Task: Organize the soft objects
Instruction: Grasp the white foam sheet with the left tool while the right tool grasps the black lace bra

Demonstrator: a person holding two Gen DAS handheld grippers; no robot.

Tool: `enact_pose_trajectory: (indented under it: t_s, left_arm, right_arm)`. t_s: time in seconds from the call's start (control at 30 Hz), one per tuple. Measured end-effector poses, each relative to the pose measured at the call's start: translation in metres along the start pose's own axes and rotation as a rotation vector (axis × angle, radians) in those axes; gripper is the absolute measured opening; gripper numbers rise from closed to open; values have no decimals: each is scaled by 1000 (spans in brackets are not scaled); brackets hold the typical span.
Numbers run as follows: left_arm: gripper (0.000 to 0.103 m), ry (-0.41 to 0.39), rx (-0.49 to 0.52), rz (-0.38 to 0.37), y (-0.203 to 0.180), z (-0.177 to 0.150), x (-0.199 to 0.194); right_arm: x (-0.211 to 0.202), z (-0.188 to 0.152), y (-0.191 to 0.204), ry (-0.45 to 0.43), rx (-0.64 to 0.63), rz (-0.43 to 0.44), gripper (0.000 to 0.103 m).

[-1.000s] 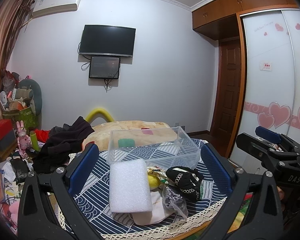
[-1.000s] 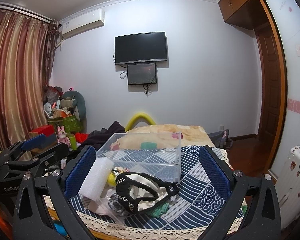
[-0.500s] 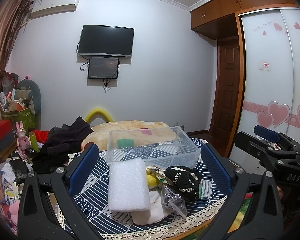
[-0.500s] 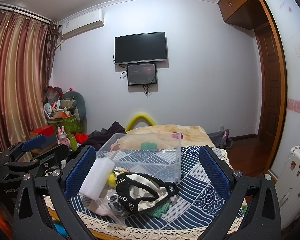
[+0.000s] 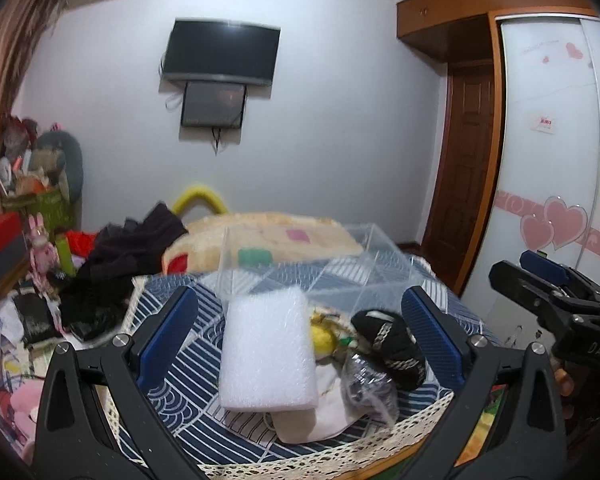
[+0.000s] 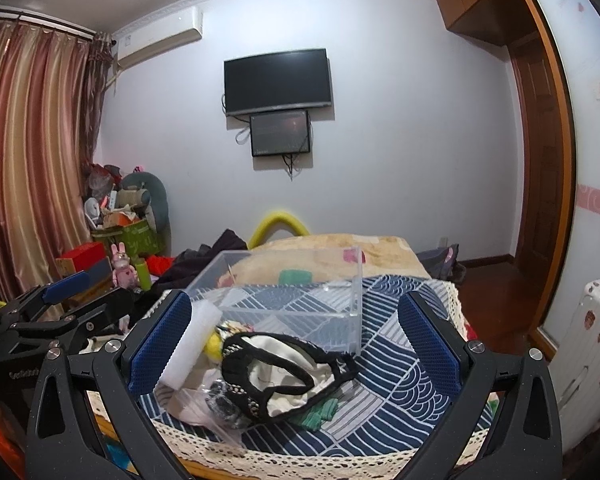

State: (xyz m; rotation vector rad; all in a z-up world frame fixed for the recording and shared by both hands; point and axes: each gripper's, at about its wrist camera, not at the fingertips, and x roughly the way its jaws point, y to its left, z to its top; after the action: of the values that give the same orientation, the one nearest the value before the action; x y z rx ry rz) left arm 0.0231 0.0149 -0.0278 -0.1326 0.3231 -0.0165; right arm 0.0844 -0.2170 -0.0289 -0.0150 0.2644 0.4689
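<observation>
A white foam pad [image 5: 268,350] lies on a blue patterned tablecloth [image 5: 180,380], in front of a clear plastic box [image 5: 320,268]. Beside it lie a yellow soft item [image 5: 322,340], a black trimmed cloth piece [image 5: 388,344], a clear bag with dark contents [image 5: 366,384] and a cream cloth [image 5: 324,412]. My left gripper [image 5: 298,334] is open above the foam pad, empty. My right gripper [image 6: 294,344] is open over the black-edged cream cloth [image 6: 284,372], empty. The foam pad [image 6: 188,348], the box [image 6: 296,296] and a green item [image 6: 320,414] show there too.
The table has a lace edge [image 6: 300,456]. Behind it lie a beige blanket [image 5: 268,236] and dark clothes [image 5: 120,264]. Clutter, boxes and toys fill the left floor [image 5: 24,280]. A white suitcase [image 6: 588,344] stands at the right. The other gripper shows at the view's side [image 5: 556,304].
The left wrist view has shifted down and closer to the table, with some blur. The right wrist view is almost unchanged. Both grippers stay open.
</observation>
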Motion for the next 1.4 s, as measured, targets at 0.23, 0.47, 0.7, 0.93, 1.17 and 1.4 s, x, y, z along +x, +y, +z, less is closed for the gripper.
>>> enact_pose_trajectory:
  t_s: [0.23,0.47,0.7,0.93,1.17,1.4]
  left_arm:
    - [103,76,-34,7,14,-16,32]
    - [103,158,-75,24,29,-33,62]
    - [100,210,-104,9,36,-43,80]
    - [82,243,-94,-18,31,-49,88]
    - [82,188,-17,7,17,-44,75]
    - [82,132,-11,23,19,-30,58]
  right_arm:
    - [24,-18,-10,85,20,32,103]
    - [49,-34,-5,195,39,110,91]
    - [67,-50,-1,275,46,143,91]
    - [75,-56,-3,328,73,191,66]
    - [76,-60,4,356,50,257,19]
    - [63,-52,0,287,21,207,12]
